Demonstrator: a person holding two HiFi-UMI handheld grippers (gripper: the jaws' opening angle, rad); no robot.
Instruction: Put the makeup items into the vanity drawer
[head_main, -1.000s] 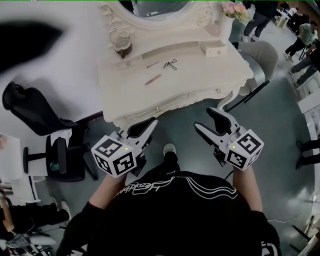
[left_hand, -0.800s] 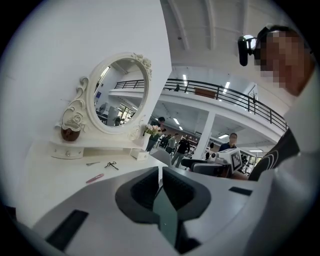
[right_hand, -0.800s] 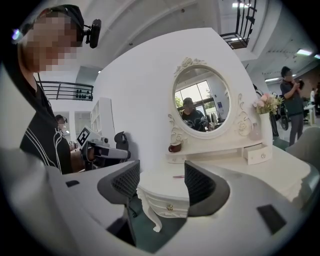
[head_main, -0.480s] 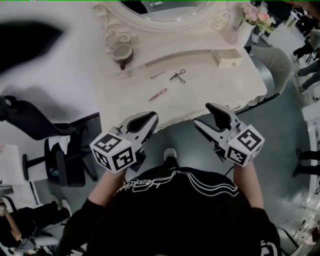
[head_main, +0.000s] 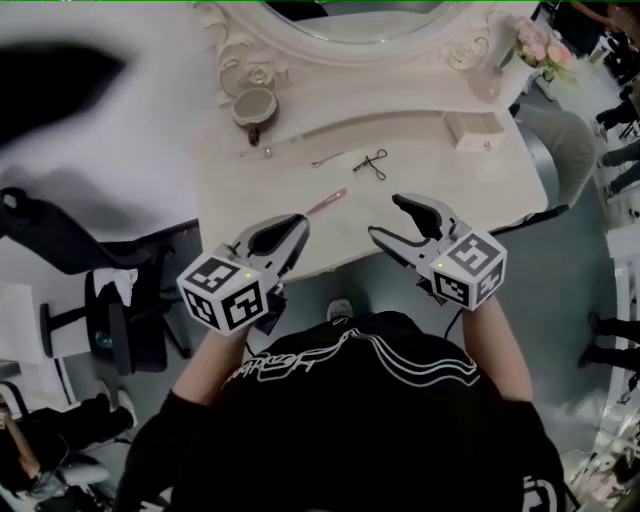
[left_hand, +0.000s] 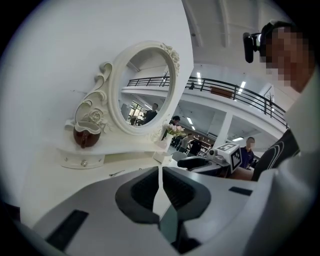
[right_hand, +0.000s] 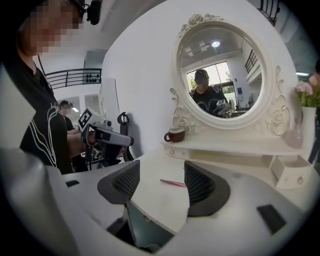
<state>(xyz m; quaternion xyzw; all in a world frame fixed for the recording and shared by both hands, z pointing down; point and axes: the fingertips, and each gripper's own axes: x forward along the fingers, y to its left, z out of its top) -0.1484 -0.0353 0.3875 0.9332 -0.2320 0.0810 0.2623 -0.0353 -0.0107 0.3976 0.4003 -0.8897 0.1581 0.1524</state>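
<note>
On the white vanity top (head_main: 260, 190) lie a pink pencil (head_main: 327, 203), a black eyelash curler (head_main: 372, 163) and a thin metal tool (head_main: 325, 159). My left gripper (head_main: 285, 232) hovers over the table's front edge, just left of the pencil, with its jaws shut and nothing between them (left_hand: 160, 172). Over the front edge to the pencil's right is my right gripper (head_main: 393, 222), which stands open and empty (right_hand: 162, 182). The pink pencil (right_hand: 172, 183) lies on the table beyond the gap between its jaws. The vanity's front drawers are hidden from the head view.
An oval mirror (right_hand: 225, 70) stands at the back, with a brown cup (head_main: 254, 104) on the left of the raised shelf. A small drawer box (head_main: 473, 128) and a flower vase (head_main: 540, 45) are at the right. A black chair (head_main: 110, 310) stands to the left, a grey chair (head_main: 560, 150) to the right.
The person has stepped closer to the vanity. Both grippers have moved forward from in front of the drawers to above the tabletop's front edge, near the pink pencil.
</note>
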